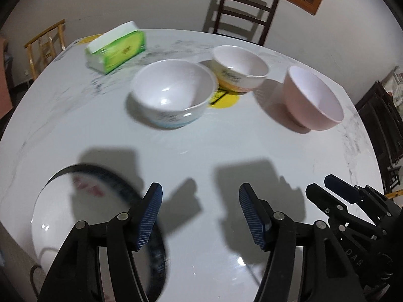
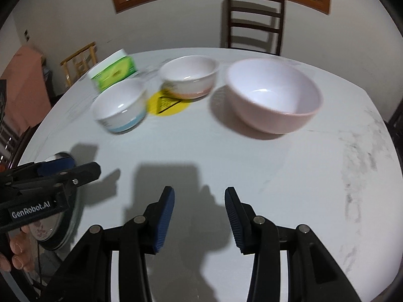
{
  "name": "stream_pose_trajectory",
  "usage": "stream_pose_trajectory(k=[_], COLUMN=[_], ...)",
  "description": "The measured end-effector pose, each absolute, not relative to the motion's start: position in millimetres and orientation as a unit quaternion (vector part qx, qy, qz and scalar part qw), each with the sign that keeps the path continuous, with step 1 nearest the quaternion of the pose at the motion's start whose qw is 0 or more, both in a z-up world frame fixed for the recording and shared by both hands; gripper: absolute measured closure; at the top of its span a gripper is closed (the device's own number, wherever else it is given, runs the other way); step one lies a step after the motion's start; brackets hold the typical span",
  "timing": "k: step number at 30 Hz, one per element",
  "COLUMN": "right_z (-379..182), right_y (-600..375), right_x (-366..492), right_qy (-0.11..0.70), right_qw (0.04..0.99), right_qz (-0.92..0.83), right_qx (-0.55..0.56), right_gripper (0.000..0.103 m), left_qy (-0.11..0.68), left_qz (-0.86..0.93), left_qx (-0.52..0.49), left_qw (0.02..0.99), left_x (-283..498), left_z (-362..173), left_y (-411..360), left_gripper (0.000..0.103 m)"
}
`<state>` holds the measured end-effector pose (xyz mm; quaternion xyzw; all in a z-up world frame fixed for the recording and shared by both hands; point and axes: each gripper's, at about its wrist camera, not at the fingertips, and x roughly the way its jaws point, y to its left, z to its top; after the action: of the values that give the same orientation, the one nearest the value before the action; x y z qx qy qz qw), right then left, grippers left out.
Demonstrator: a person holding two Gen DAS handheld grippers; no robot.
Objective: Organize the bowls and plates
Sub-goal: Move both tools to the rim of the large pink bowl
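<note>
In the left wrist view my left gripper [image 1: 201, 214] stands open over bare tabletop, nothing between its blue pads. A white plate with a dark rim [image 1: 75, 214] lies just to its left, partly under the left finger. Beyond it stand a white bowl with a blue band [image 1: 173, 95], a white bowl with an orange band [image 1: 239, 68] and a pink bowl [image 1: 312, 98]. My right gripper [image 2: 200, 214] is open and empty too, above the table in front of the pink bowl [image 2: 274, 95]. The blue-band bowl [image 2: 121, 108] and the orange-band bowl [image 2: 189, 78] sit to its left.
A green tissue pack [image 1: 118, 47] lies at the far left of the round white marble table [image 1: 226, 151]. A yellow sticker [image 2: 166, 105] marks the table between the two white bowls. A dark wooden chair [image 2: 254, 22] stands behind the table. A hand [image 2: 15, 251] holds the left gripper.
</note>
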<state>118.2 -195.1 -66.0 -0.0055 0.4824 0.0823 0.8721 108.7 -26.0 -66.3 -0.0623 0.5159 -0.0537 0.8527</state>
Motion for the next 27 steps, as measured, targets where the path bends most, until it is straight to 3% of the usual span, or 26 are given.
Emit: stream_pose_trajectory(k=[17,27], right_z=[-36.2,-61.6], right_y=[-323.8,-343.2], right_x=[202.4,259.5], right_qy=[0.463,0.517], right_qw=[0.882,0.851], right_qz=[0.025,0.001], right_qx=[0.077,0.091], right_gripper=[0.061,0.061], left_qy=[0.512,0.564], left_qz=[-0.101,-0.094], left_qx=[-0.084,-0.102], left_qw=[0.849,0.814], left_x=[201.4,259.1], left_z=[-30.0,-55.0], left_y=[-114.8,-150.2], left_gripper=[0.042,0.044])
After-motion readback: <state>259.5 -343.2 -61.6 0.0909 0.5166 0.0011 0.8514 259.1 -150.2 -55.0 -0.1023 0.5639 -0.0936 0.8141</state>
